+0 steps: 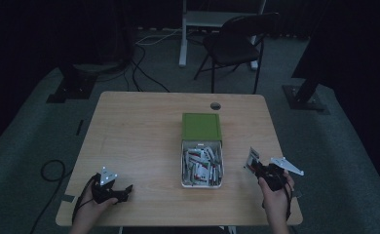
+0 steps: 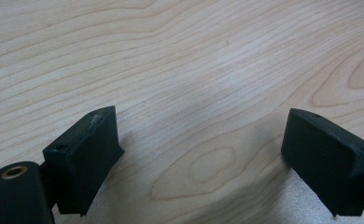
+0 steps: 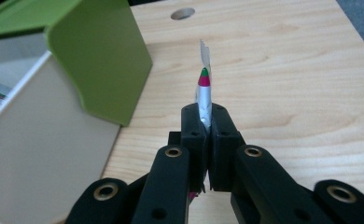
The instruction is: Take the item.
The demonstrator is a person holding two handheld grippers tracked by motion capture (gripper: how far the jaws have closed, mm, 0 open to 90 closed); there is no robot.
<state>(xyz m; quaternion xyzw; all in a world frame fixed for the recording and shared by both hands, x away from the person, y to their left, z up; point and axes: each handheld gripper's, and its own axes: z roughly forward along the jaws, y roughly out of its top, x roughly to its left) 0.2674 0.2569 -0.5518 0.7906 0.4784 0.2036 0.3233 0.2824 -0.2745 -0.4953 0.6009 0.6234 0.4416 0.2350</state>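
1 sachet is pinched edge-on in the right gripper, just right of the box; it should be kept level. The left gripper is rested spread, empty.

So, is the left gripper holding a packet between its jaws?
No, the left gripper has its jaws wide apart with bare wooden table between them.
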